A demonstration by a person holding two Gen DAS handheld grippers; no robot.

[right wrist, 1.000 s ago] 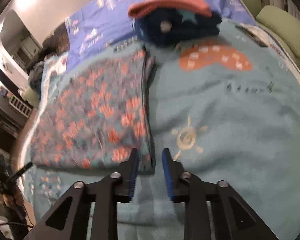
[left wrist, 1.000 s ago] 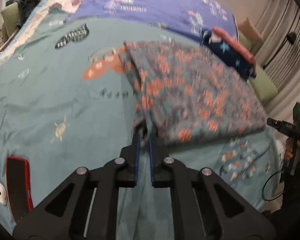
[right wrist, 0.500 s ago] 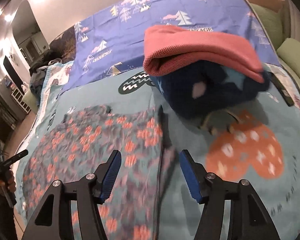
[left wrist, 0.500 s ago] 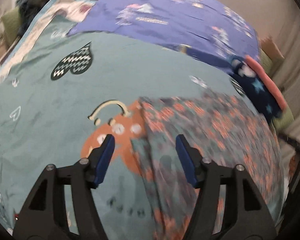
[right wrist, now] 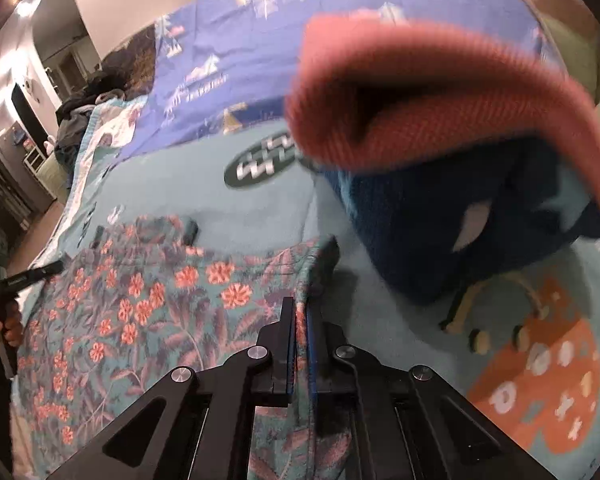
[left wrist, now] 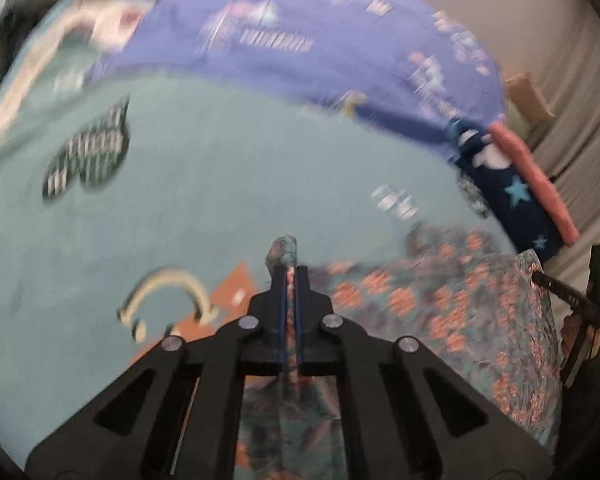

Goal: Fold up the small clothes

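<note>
— While your left gripper [left wrist: 291, 276] pinches the floral garment [right wrist: 148, 312], what has your right?
— Your right gripper [right wrist: 299, 316] clamps its edge too; the cloth spreads between both, on the teal blanket [left wrist: 228, 184].

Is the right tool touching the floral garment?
Touching. Right wrist view: the right tool is shut on the floral garment's edge, with fabric pinched between its blue pads.

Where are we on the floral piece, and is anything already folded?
Done: a folded stack, coral garment on a navy starred one, sits on the teal blanket. In hand: both the left gripper and the right gripper are shut on edges of the floral garment, which lies partly flat. Left: finishing this fold and adding it to the stack.
</note>
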